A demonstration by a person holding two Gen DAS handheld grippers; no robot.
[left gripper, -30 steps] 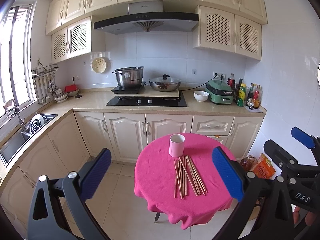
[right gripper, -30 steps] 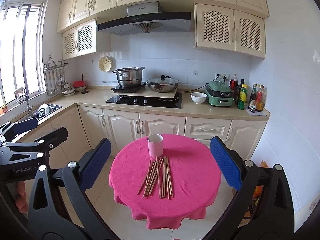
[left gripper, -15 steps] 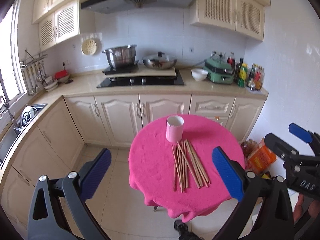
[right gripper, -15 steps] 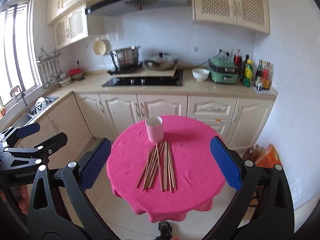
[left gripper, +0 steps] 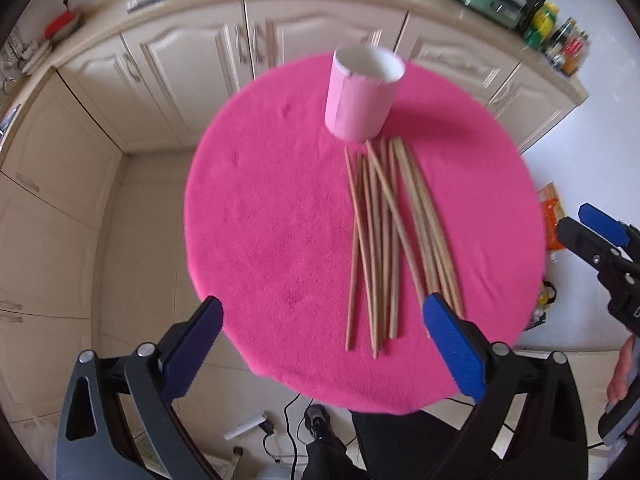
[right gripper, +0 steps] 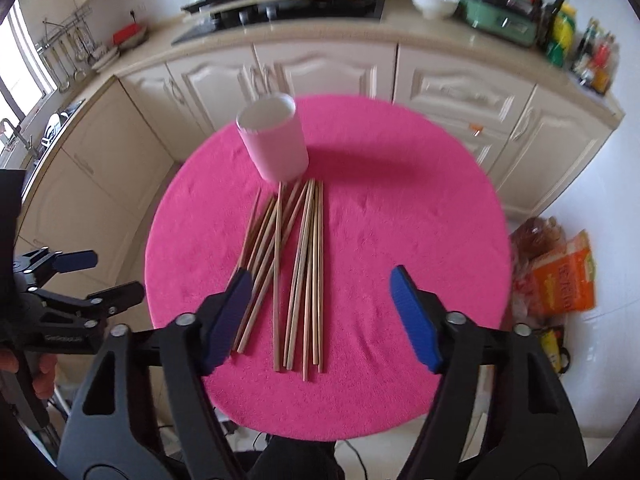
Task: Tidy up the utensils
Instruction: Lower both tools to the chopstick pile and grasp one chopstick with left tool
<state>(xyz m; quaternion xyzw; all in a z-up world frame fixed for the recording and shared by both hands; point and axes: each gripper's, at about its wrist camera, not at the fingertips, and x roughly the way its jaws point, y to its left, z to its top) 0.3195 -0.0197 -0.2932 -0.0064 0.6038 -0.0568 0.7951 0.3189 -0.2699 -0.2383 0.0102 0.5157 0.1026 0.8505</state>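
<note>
A pink cup [left gripper: 362,96] [right gripper: 274,140] stands upright and empty at the far side of a round table under a pink cloth [left gripper: 260,220] [right gripper: 420,240]. Several wooden chopsticks [left gripper: 390,236] [right gripper: 298,264] lie loose in front of it, fanned toward me. My left gripper [left gripper: 322,304] hangs open above the near table edge, left of the chopsticks' near ends. My right gripper [right gripper: 322,276] hovers over the chopsticks' near ends; its jaws are closing and press on nothing. Each gripper also shows in the other's view, the right gripper [left gripper: 572,220] and the left gripper [right gripper: 116,274].
Cream cabinets [right gripper: 332,68] and a counter with a stove [right gripper: 288,4], a white bowl [right gripper: 434,2] and bottles [right gripper: 592,52] lie behind the table. An orange bag [right gripper: 564,280] sits on the floor to the right. Cables and a shoe [left gripper: 320,424] are below the table's near edge.
Both grippers have dropped and tilted down toward the table, which now fills the views. The right gripper's jaws stand narrower than before.
</note>
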